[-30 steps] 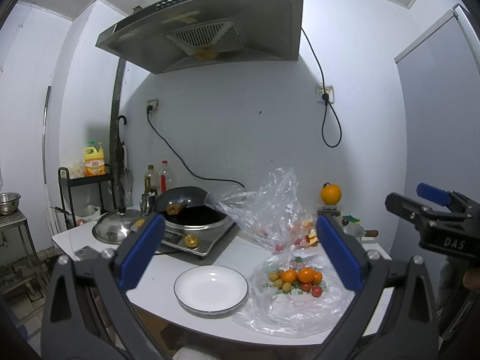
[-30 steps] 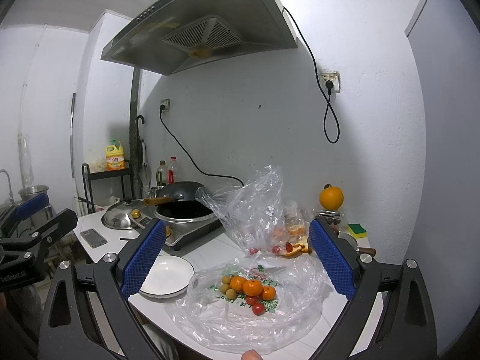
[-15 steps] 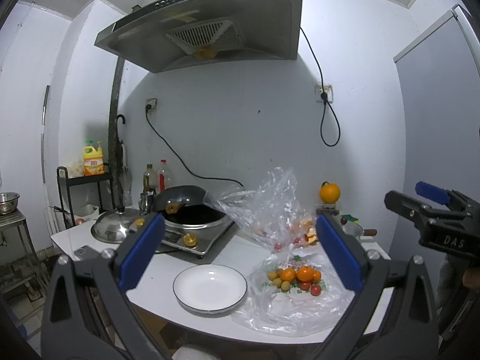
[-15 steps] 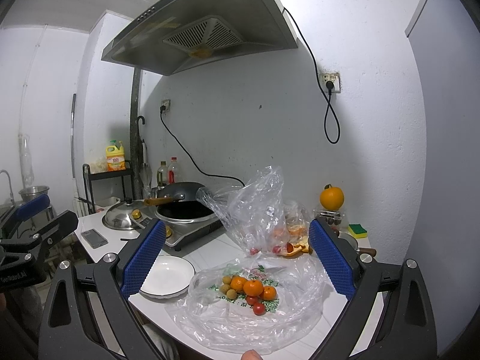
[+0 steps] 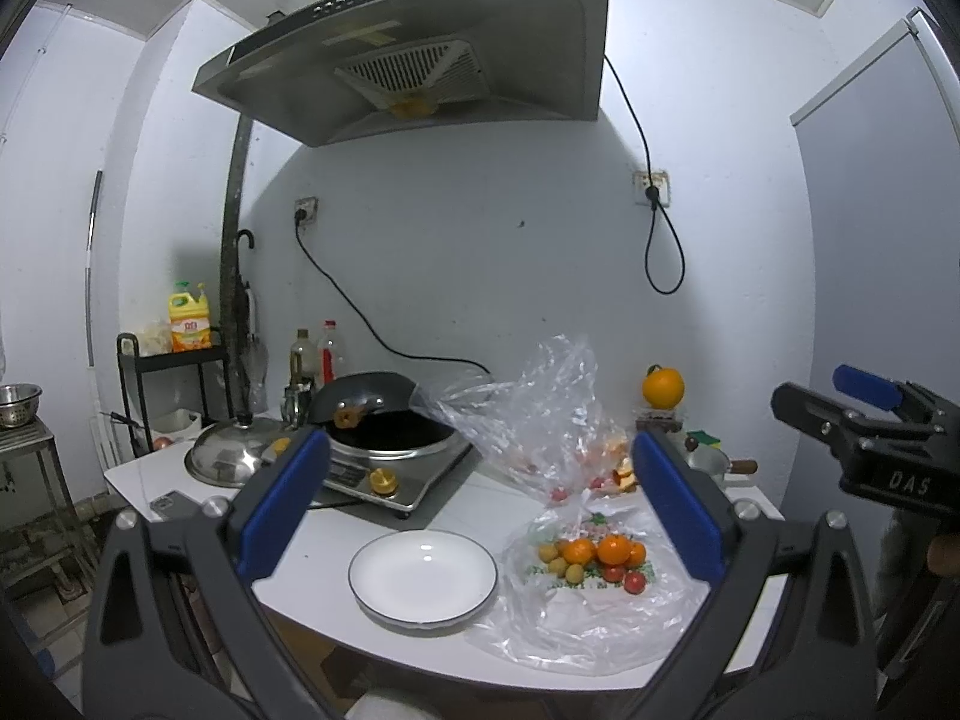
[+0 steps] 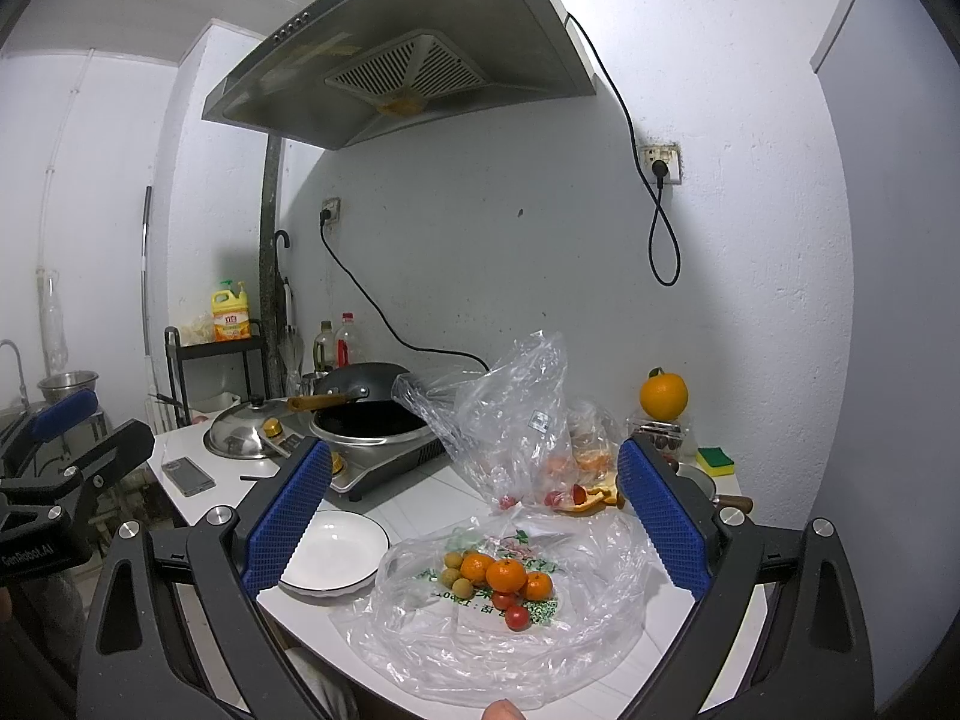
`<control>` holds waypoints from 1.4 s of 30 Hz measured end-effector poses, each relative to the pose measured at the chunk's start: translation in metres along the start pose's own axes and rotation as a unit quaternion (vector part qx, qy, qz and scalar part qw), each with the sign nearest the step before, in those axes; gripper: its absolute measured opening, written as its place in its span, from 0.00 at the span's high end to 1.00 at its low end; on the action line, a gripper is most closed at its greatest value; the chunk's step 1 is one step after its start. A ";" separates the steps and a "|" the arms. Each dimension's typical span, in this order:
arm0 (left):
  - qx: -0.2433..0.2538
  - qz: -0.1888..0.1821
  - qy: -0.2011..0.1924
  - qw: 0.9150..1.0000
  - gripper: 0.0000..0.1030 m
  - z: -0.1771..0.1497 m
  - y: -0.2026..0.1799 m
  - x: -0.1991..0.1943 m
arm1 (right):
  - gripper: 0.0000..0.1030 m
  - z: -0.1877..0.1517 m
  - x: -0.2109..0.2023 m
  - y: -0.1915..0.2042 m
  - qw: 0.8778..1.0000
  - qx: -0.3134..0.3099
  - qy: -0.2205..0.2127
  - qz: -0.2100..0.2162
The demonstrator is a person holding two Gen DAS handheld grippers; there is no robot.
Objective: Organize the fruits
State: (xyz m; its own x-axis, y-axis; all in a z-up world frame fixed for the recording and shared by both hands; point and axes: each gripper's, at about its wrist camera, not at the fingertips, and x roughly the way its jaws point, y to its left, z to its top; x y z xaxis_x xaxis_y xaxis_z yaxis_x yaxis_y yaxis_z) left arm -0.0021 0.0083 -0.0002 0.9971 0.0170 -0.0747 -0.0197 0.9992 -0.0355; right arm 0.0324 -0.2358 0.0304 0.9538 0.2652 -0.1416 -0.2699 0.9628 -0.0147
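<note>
Small kitchen corner, white walls, a steel hood [image 5: 420, 48] hanging over a white counter [image 5: 336, 546]. On the counter from the left: a pot lid [image 5: 231, 459], a phone [image 6: 188, 476], then a cooktop [image 5: 396, 474] with a black wok [image 5: 384, 414] on it. Behind that sit a couple of bottles [image 5: 327, 354] and a black rack [image 5: 171, 384] with a yellow jug [image 5: 189, 324] on top.

The fruit [image 6: 501, 579] is a little pile of mandarins, small yellowish round ones and a few cherry tomatoes, sitting on a flattened clear bag [image 6: 498, 612] at the front right of the counter. A white plate [image 5: 423, 576] sits just left of the bag, touching or nearly touching its edge. Behind them a second crumpled bag [image 6: 510, 414] stands up with some fruit inside, and one big orange [image 6: 663, 394] is perched on a box by the wall, with a green-and-yellow sponge [image 6: 715, 459] near it.

Left gripper [image 5: 480, 510] is spread wide and holding nothing; the plate and fruit pile show between its fingers but well beyond the tips. Right gripper [image 6: 474, 522] is also wide open and empty, with the fruit pile between its fingers, further out and lower.

The bag's front edge runs right up to the counter lip. The bare strip is between the cooktop and the plate.
</note>
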 end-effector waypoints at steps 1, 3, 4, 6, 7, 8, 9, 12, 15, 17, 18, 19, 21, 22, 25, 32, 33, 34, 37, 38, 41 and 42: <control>0.001 0.001 -0.001 1.000 0.01 0.000 -0.001 -0.001 | 0.05 0.000 0.000 0.000 1.000 0.000 0.001 0.000; 0.000 0.000 0.000 1.000 0.01 0.000 0.000 0.000 | 0.05 0.000 0.001 0.000 1.000 -0.001 0.001 0.000; 0.001 0.000 0.000 1.000 0.01 -0.001 -0.001 -0.001 | 0.05 0.000 0.001 0.000 1.000 0.000 0.001 -0.001; 0.000 0.000 0.000 1.000 0.01 -0.002 0.000 0.000 | 0.05 -0.001 0.003 0.001 1.000 0.000 0.002 0.000; 0.000 0.000 0.001 1.000 0.01 -0.002 -0.001 0.002 | 0.05 -0.001 0.003 0.001 1.000 -0.001 0.002 -0.001; 0.000 0.000 0.002 1.000 0.01 -0.002 -0.001 0.004 | 0.05 -0.001 0.004 0.001 1.000 -0.002 0.003 -0.001; 0.001 0.000 0.005 1.000 0.01 -0.002 -0.001 0.007 | 0.05 -0.002 0.005 0.000 1.000 -0.002 0.004 -0.002; 0.002 -0.002 0.015 1.000 0.01 -0.002 -0.003 0.019 | 0.05 -0.004 0.014 -0.004 1.000 -0.002 0.010 -0.006; 0.002 -0.005 0.025 1.000 0.01 -0.004 -0.005 0.032 | 0.05 -0.005 0.022 -0.014 1.000 0.000 0.018 -0.012; 0.005 -0.008 0.034 0.999 0.01 -0.007 -0.009 0.042 | 0.05 -0.008 0.028 -0.022 0.999 0.002 0.027 -0.018; 0.006 -0.010 0.040 0.999 0.01 -0.009 -0.011 0.047 | 0.05 -0.009 0.033 -0.026 0.999 0.003 0.032 -0.022; 0.009 -0.011 0.047 0.999 0.01 -0.012 -0.014 0.054 | 0.05 -0.011 0.036 -0.030 0.999 0.004 0.037 -0.025; 0.013 -0.012 0.059 0.998 0.01 -0.016 -0.018 0.065 | 0.05 -0.015 0.045 -0.038 0.998 0.005 0.048 -0.031; 0.017 -0.013 0.069 0.997 0.01 -0.021 -0.021 0.074 | 0.05 -0.017 0.050 -0.043 0.998 0.007 0.054 -0.035; 0.024 -0.014 0.093 0.995 0.01 -0.031 -0.028 0.094 | 0.05 -0.027 0.065 -0.056 0.996 0.011 0.075 -0.038; 0.035 -0.017 0.138 0.990 0.02 -0.054 -0.042 0.135 | 0.05 -0.051 0.104 -0.073 0.992 0.011 0.122 -0.027; 0.035 -0.018 0.144 0.989 0.02 -0.058 -0.044 0.140 | 0.05 -0.054 0.109 -0.075 0.991 0.011 0.128 -0.023; 0.037 -0.018 0.152 0.987 0.02 -0.063 -0.046 0.147 | 0.05 -0.057 0.115 -0.076 0.991 0.010 0.133 -0.019; 0.039 -0.019 0.173 0.984 0.02 -0.074 -0.050 0.163 | 0.05 -0.066 0.133 -0.077 0.988 0.009 0.153 -0.007; 0.039 -0.019 0.179 0.983 0.02 -0.077 -0.050 0.167 | 0.05 -0.070 0.139 -0.077 0.987 0.009 0.158 -0.004; 0.042 -0.019 0.197 0.979 0.02 -0.087 -0.054 0.183 | 0.05 -0.081 0.160 -0.076 0.983 0.006 0.181 0.008; 0.042 -0.019 0.203 0.978 0.02 -0.090 -0.054 0.188 | 0.05 -0.085 0.167 -0.075 0.982 0.006 0.187 0.012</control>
State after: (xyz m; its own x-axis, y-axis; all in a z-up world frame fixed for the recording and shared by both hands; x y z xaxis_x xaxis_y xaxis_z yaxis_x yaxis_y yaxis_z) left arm 0.1799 -0.0456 -0.1022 0.8852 -0.0187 -0.4648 0.0395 0.9986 0.0349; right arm 0.2006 -0.2685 -0.0758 0.8311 0.2527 -0.4953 -0.2888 0.9574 0.0040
